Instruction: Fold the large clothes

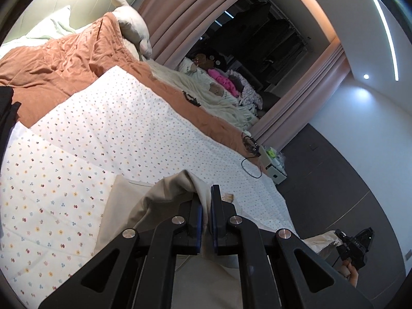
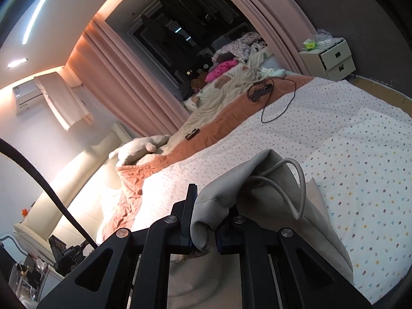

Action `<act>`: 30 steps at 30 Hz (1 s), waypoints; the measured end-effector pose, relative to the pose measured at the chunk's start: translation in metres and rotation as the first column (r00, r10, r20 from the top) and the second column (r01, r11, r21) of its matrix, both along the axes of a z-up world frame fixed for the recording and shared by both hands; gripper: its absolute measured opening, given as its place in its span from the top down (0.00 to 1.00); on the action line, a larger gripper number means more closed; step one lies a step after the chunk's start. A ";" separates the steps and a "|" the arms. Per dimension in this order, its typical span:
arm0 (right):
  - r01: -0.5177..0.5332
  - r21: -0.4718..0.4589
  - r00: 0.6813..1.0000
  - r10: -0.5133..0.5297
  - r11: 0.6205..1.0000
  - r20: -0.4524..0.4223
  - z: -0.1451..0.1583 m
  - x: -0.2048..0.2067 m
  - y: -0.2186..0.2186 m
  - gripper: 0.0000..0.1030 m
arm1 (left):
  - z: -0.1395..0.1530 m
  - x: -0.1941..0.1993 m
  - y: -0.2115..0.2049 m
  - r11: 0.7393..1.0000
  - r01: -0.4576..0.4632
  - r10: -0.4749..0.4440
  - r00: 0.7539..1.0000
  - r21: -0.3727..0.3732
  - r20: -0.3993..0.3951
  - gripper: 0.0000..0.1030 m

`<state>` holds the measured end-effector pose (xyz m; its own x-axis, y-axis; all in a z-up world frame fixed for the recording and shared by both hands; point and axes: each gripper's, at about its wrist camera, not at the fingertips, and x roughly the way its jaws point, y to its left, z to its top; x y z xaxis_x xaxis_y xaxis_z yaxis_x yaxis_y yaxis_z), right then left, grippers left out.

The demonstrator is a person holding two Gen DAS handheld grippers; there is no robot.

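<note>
A beige garment (image 1: 164, 193) hangs bunched over the flowered white quilt (image 1: 108, 134) of a bed. My left gripper (image 1: 206, 193) is shut on a fold of it, and the cloth runs down between the blue pads. In the right wrist view my right gripper (image 2: 206, 200) is shut on another bunch of the same beige garment (image 2: 231, 188), whose drawstring cord (image 2: 296, 180) loops out to the right. The right gripper (image 1: 354, 247), held in a hand, also shows low at the right of the left wrist view, with beige cloth trailing from it.
An orange blanket (image 1: 64, 59) and a pale plush toy (image 1: 134, 25) lie at the head of the bed. A black cable with a device (image 2: 260, 90) rests on the far side. Pink curtains (image 2: 123, 77) frame a dark window, and a white drawer unit (image 2: 332, 59) stands beside the bed.
</note>
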<state>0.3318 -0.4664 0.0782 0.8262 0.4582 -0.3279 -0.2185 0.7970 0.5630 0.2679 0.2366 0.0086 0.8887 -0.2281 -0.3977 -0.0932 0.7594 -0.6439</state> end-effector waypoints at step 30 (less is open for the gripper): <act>0.030 -0.092 0.968 -0.052 0.995 -0.244 -0.013 0.105 0.083 0.24 | -0.110 0.123 0.024 0.998 -0.012 -0.006 0.967 -0.069 -0.254 0.05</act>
<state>0.4363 -0.3835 0.0657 0.7326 0.3866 -0.5602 -0.0481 0.8504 0.5239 0.3913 0.2603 -0.1014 0.7616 -0.2603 -0.5935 -0.2627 0.7133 -0.6498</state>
